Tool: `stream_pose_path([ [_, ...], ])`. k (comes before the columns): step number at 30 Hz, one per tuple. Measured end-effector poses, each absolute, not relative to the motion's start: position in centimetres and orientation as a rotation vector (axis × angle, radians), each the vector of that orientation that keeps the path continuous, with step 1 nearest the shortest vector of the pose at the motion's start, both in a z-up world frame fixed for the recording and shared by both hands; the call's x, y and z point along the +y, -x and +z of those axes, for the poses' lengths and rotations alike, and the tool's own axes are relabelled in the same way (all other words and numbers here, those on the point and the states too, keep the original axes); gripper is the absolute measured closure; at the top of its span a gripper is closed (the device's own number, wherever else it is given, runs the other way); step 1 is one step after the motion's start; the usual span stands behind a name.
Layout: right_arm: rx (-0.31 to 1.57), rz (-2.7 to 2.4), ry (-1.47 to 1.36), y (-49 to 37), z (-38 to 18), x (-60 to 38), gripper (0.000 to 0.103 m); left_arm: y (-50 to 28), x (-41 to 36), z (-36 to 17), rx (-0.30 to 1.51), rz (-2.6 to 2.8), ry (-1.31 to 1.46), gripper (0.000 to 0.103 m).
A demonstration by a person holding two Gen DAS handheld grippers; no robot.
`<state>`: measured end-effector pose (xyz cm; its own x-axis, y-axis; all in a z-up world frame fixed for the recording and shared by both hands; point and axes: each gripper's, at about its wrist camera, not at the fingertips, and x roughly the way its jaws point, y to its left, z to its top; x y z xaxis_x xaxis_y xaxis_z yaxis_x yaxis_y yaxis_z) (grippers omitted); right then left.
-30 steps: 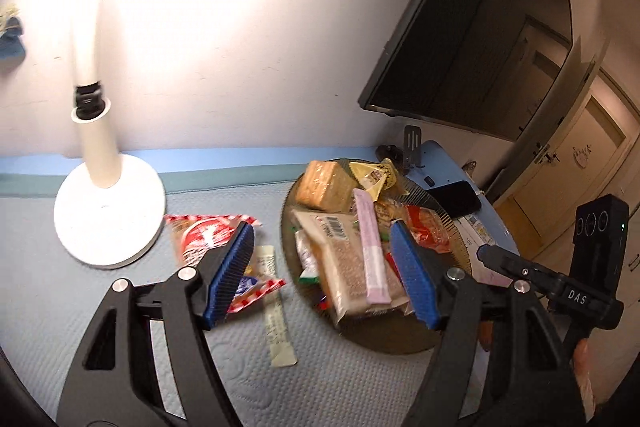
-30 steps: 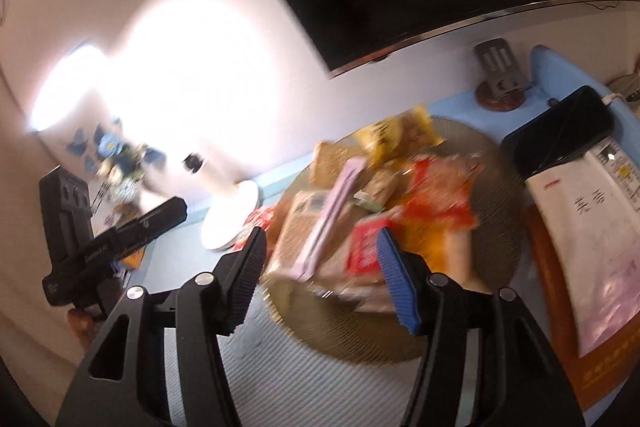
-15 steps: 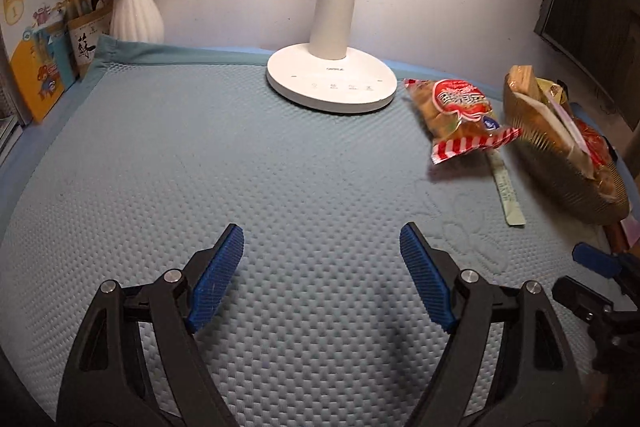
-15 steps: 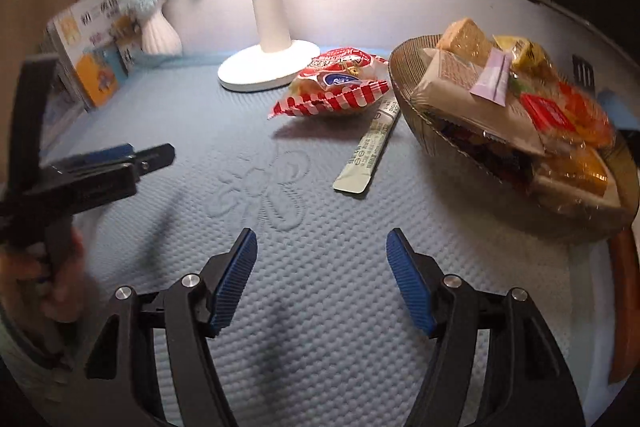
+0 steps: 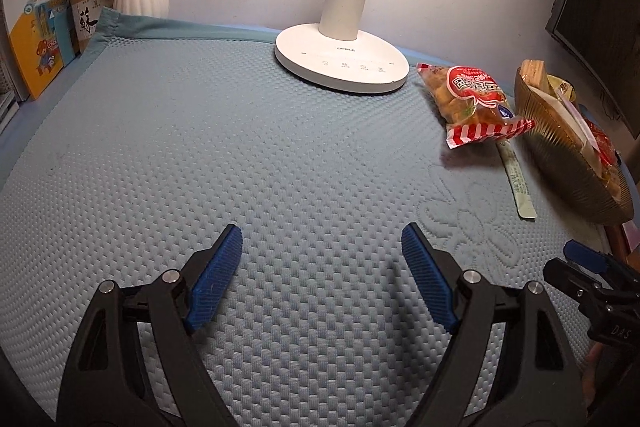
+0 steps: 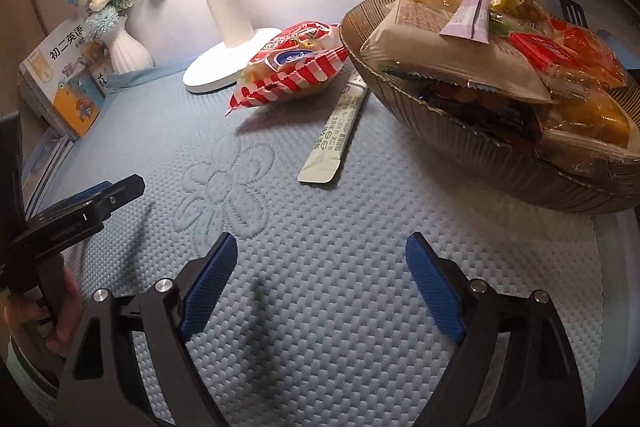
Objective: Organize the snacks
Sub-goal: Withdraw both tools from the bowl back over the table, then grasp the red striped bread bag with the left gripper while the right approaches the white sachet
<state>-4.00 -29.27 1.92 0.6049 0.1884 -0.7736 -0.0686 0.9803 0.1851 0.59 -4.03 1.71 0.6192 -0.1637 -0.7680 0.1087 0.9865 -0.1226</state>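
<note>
Both tools lowered nearer; bare mat point(image 5: 248, 147) ahead.

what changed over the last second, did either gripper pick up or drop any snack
Neither took or dropped anything. Both grippers pulled back from over the snack bowl and came down low over the blue mat; the left gripper and right gripper are open and empty, as before. The red striped packet, the long sachet and the lamp lie where they were.
</note>
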Motion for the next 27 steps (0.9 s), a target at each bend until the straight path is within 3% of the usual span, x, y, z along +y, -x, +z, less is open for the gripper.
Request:
stream_pose_path([
  [6,0.917,0.122,-0.144,4.0,1.9,-29.6,0.005,0.0,-5.5,2.2,0.858,-0.162,-0.03,0.014],
  [19,0.94,0.069,-0.165,4.1,1.9,-30.1,0.005,0.1,-6.0,2.4,0.867,-0.146,-0.069,0.015],
  [23,0.96,0.051,-0.311,4.2,4.0,-30.5,0.005,0.9,-8.3,6.8,0.785,-0.161,-0.201,0.018],
  [27,0.921,0.054,-0.261,2.4,5.3,-29.0,0.006,-2.1,-9.7,11.5,0.79,-0.364,-0.069,0.017],
])
